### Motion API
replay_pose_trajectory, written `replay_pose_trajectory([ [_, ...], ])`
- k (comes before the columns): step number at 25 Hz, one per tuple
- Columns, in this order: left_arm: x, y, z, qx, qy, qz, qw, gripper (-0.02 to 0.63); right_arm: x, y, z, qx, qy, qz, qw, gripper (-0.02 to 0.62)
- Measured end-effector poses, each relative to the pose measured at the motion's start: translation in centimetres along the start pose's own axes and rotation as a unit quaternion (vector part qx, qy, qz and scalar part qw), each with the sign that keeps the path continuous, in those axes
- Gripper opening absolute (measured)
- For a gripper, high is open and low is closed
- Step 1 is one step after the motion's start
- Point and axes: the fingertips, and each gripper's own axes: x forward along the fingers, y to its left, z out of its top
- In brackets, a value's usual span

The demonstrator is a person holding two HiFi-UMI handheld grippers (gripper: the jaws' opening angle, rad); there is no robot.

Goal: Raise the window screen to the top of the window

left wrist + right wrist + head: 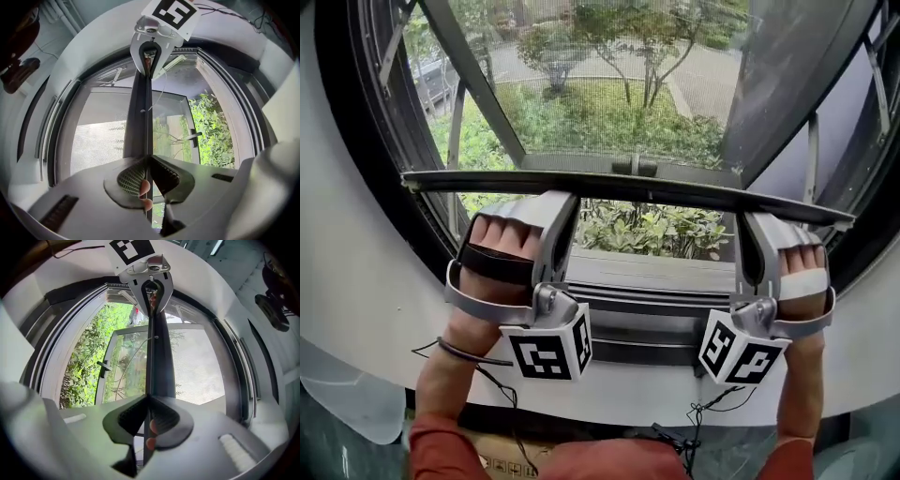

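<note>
Left tool (148, 164) and right tool (149, 404) each pinch the window screen's bottom bar (656, 190), one near each end. That bar sits low in the window (366, 206), with a gap open under it. I think the lift is partway; next I must push both ends up evenly.

I am finding no legible word, brand, number or sign in any view. The left marker cube (551, 349) and the right marker cube (739, 354) are showing only black-and-white square patterns, with no letters or digits. The brown cardboard strip (492, 462) at the bottom edge of the head view is carrying a row of small dark marks, and these are proving too small for me to read.
</note>
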Motion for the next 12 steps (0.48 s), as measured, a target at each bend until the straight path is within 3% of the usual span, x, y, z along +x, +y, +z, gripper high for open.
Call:
replay_pose_trajectory([
  [6,1.3,4.0,-0.1,0.013,0.01,0.012,0.9998,0.041,1.3,-4.0,-0.3,-0.019,0.011,-0.015,1.0,0.043],
  [12,1.4,5.1,0.0,0.017,0.023,0.038,0.9989,0.043,1.5,-5.0,-0.4,-0.022,0.027,-0.044,0.998,0.046],
])
